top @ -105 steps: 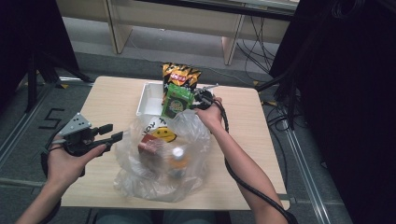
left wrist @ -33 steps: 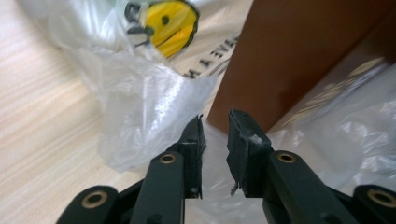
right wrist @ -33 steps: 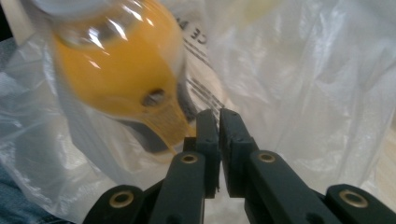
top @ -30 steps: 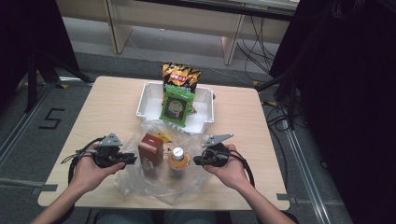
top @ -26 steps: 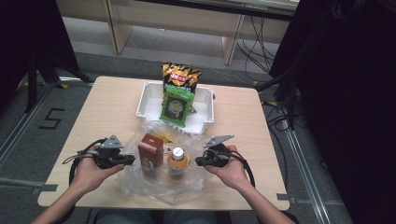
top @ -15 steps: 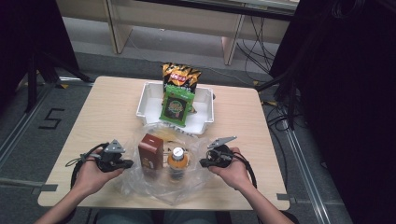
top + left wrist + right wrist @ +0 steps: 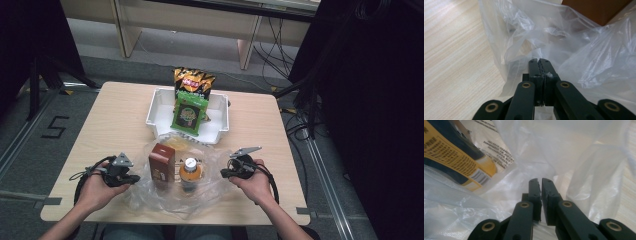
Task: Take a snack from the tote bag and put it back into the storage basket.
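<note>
A clear plastic bag (image 7: 170,200) lies crumpled low on the table around a brown carton (image 7: 161,162) and an orange drink bottle with a white cap (image 7: 190,170), both upright. My left gripper (image 7: 136,177) is at the bag's left edge. Its jaws are shut with a sliver of the film (image 7: 524,37) pinched in their seam. My right gripper (image 7: 223,174) is at the bag's right edge, its jaws nearly together on the bag's film (image 7: 584,170). The carton's corner (image 7: 596,10) shows beyond the left gripper (image 7: 539,60). A yellow and dark blue packet (image 7: 454,152) lies inside the bag, left of the right gripper (image 7: 539,180).
A white tray (image 7: 155,112) stands behind the bag, with a green snack packet (image 7: 189,114) leaning in it. A black and orange chip bag (image 7: 192,82) stands at its far side. Bare wood lies to the left and right. The table's front edge is close under my hands.
Earlier the right gripper was at the tray with the green packet and the left held the bag up. Since then both hands have come down and nearer, lowering the bag's rim, and the left jaws have shut.
</note>
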Available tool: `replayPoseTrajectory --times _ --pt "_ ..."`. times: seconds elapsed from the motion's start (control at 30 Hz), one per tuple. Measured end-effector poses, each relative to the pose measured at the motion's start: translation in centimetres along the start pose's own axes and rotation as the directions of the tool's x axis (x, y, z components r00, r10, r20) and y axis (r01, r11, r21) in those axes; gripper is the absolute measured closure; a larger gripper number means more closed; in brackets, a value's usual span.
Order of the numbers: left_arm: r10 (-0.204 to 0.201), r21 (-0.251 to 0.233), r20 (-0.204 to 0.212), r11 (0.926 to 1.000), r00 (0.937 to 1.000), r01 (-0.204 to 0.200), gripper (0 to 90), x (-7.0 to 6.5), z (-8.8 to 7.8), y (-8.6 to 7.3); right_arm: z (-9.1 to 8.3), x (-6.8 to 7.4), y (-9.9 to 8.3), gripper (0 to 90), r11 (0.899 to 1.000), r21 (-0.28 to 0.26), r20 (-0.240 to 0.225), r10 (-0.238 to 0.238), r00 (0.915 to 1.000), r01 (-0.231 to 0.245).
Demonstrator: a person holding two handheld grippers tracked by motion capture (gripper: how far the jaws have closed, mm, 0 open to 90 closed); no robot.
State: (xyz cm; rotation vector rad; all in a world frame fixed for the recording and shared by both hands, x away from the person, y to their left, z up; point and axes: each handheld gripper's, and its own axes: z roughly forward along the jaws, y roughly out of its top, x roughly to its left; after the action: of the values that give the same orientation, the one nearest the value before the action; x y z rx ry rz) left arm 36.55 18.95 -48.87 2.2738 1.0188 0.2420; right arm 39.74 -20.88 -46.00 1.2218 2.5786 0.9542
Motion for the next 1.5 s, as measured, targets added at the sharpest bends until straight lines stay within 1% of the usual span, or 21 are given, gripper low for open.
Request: replayPoseTrajectory --times 0.17,0.3,0.33,0.37,0.47,0.6,0.73,0.87,0.9,0.97,1.0,1.03,1.07,1.13,1.23,1.3,1.33,1.37,1.4,1.47,1.5 --pt "0.004 0.001 0.007 1.0 1.0 -0.004 87.9 -0.2 -0.1 0.1 0.0 0.1 0.0 85.4 1.0 0.017 -0.01 0.011 0.9999 -0.011" --pt "0.027 -0.011 0.012 0.9996 0.9996 -0.027 86.8 -0.5 -0.8 0.3 -1.1 0.9 0.5 82.1 0.999 -0.039 -0.056 -0.019 0.9983 0.016" --pt "0.016 -0.016 0.013 0.9997 0.9998 -0.016 86.8 -0.7 -0.9 0.4 -1.3 1.3 0.5 80.8 0.996 -0.087 -0.075 -0.035 0.9965 0.029" --pt "0.023 -0.038 0.012 0.999 0.9997 -0.023 86.7 -0.8 -0.8 0.3 -2.1 1.7 0.8 78.9 0.996 -0.075 -0.084 -0.061 0.9946 0.055" --pt "0.021 -0.034 0.015 0.9992 0.9997 -0.021 86.5 -0.9 -0.9 0.5 -3.3 2.6 1.5 74.9 0.984 -0.147 -0.105 -0.117 0.9875 0.101" --pt "0.033 -0.057 0.004 0.9978 0.9994 -0.033 86.2 -1.0 -1.1 0.6 -4.4 3.4 2.3 69.9 0.966 -0.237 -0.124 -0.137 0.9828 0.105" --pt "0.016 -0.069 0.006 0.9975 0.9999 -0.016 85.6 -1.0 -1.2 0.6 -4.0 3.3 2.6 66.2 0.969 -0.237 -0.156 -0.107 0.982 0.068" --pt "0.025 -0.076 0.01 0.9968 0.9996 -0.025 84.2 -1.0 -1.4 0.7 -4.3 3.7 3.1 58.0 0.948 -0.309 -0.162 -0.127 0.9786 0.072" --pt "0.014 -0.079 0.013 0.9968 0.9998 -0.013 83.9 -1.0 -1.5 0.7 -4.7 3.9 3.3 56.0 0.951 -0.301 -0.168 -0.132 0.9769 0.076" --pt "0.015 -0.088 0.007 0.996 0.9999 -0.015 82.8 -1.0 -1.7 0.8 -4.7 3.9 3.6 52.3 0.925 -0.356 -0.152 -0.198 0.9684 0.133" --pt "0.025 -0.094 0.006 0.9953 0.9997 -0.024 82.2 -0.9 -1.8 0.8 -4.8 4.3 3.6 50.8 0.933 -0.344 -0.167 -0.167 0.9718 0.101" --pt "0.007 -0.102 0.006 0.9948 1.0 -0.006 80.9 -1.0 -1.9 0.8 -4.7 4.3 3.7 48.2 0.927 -0.359 -0.176 -0.183 0.9673 0.109" --pt "0.005 -0.111 0.004 0.9938 1.0 -0.004 78.8 -1.0 -2.0 0.8 -4.6 4.3 3.8 46.5 0.914 -0.386 -0.174 -0.203 0.9636 0.123" --pt "0.006 -0.131 -0.003 0.9913 1.0 -0.007 75.5 -1.1 -2.3 0.8 -4.6 4.8 3.7 43.7 0.92 -0.381 -0.199 -0.181 0.9632 0.094" --pt "0.028 -0.158 -0.014 0.987 0.9995 -0.03 69.1 -1.1 -2.9 0.8 -4.5 5.0 3.7 39.2 0.912 -0.396 -0.232 -0.21 0.9498 0.105" --pt "0.027 -0.185 -0.03 0.9823 0.9992 -0.032 62.8 -1.2 -3.2 0.9 -4.2 5.1 3.8 38.2 0.893 -0.435 -0.235 -0.236 0.9429 0.116" --pt "0.019 -0.203 -0.023 0.9789 0.9996 -0.023 59.6 -1.4 -3.5 0.9 -4.2 5.2 3.7 38.0 0.901 -0.421 -0.253 -0.227 0.9404 0.104" --pt "0.014 -0.216 -0.022 0.9761 0.9996 -0.019 55.1 -1.5 -3.6 0.9 -4.0 5.3 3.7 37.8 0.899 -0.427 -0.257 -0.22 0.9412 0.093" --pt "0.028 -0.233 -0.018 0.9719 0.9994 -0.032 51.0 -1.5 -3.8 0.9 -3.8 5.3 3.8 37.7 0.896 -0.431 -0.265 -0.244 0.9328 0.112" --pt "0.001 -0.26 -0.001 0.9657 1.0 -0.002 44.7 -1.8 -4.0 0.8 -3.4 5.5 3.9 37.7 0.893 -0.433 -0.264 -0.258 0.9295 0.124" --pt "-0.003 -0.281 0.007 0.9598 1.0 0.005 42.2 -2.0 -4.0 0.7 -3.3 5.7 4.0 37.7 0.892 -0.435 -0.257 -0.255 0.9322 0.124"
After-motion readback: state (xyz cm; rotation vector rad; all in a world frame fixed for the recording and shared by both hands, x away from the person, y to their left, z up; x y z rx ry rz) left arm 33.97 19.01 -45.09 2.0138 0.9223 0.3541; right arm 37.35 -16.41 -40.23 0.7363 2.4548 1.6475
